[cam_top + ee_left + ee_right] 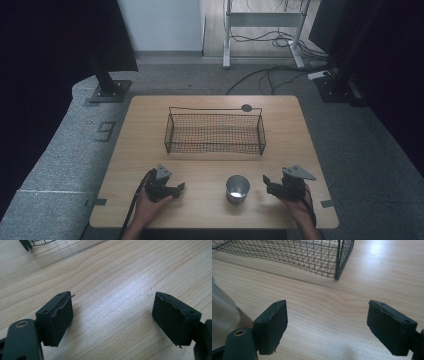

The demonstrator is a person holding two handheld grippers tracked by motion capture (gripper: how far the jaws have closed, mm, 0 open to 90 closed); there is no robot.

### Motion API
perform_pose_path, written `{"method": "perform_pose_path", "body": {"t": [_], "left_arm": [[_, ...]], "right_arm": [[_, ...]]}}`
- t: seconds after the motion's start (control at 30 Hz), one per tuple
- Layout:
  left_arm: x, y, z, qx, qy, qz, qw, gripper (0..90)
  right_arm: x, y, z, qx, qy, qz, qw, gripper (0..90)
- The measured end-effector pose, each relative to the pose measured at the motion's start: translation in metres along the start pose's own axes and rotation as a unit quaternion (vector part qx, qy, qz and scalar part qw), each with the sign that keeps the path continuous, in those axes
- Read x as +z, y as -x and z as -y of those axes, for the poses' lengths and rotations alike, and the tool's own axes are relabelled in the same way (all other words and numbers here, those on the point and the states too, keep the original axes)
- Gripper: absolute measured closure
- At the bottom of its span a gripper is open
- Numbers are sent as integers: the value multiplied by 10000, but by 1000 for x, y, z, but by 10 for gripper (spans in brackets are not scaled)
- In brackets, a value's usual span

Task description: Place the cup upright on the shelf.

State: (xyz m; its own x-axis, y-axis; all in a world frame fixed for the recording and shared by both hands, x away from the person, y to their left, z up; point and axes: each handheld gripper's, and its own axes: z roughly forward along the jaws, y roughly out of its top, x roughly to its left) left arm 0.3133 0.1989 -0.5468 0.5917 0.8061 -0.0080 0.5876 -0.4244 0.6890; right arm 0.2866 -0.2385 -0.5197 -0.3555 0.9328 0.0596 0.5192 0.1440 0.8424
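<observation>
A shiny metal cup [237,188] stands upright on the wooden table [150,140], near the front edge, between my two grippers. It shows blurred at the left edge of the right gripper view as the cup [222,312]. My left gripper [179,188] rests on the table left of the cup, held by a hand. In its own view the left gripper [112,317] is open over bare wood. My right gripper [266,181] lies right of the cup, also hand-held. The right gripper [327,325] is open with nothing between its jaws.
A black wire mesh basket [215,133] stands across the middle of the table, beyond the cup; its corner [338,260] rises ahead of the right gripper. A small dark disc [246,107] sits behind it. Black stands and cables lie on the floor beyond.
</observation>
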Motion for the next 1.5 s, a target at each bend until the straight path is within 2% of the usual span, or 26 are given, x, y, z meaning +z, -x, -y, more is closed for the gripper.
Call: {"method": "perform_pose_path", "body": {"t": [0.3, 0.67, 0.77, 1.07, 1.5], "left_arm": [[0, 0, 0, -1, -1, -4, 10000, 170], [0, 0, 0, -2, 0, 0, 10000, 170], [0, 0, 0, 1, -2, 1, 10000, 170], [0, 0, 0, 0, -1, 1, 10000, 170], [0, 0, 0, -6, 4, -3, 10000, 170]], "right_arm": [[-15, -6, -6, 36, 209, -246, 9995, 167], [-29, -23, -11, -136, 366, -491, 9980, 164], [-32, -29, -13, -133, 391, -630, 9972, 160], [-38, -47, -18, -279, 473, -955, 9939, 144], [-35, -69, -20, -408, 426, -1256, 9903, 127]]}}
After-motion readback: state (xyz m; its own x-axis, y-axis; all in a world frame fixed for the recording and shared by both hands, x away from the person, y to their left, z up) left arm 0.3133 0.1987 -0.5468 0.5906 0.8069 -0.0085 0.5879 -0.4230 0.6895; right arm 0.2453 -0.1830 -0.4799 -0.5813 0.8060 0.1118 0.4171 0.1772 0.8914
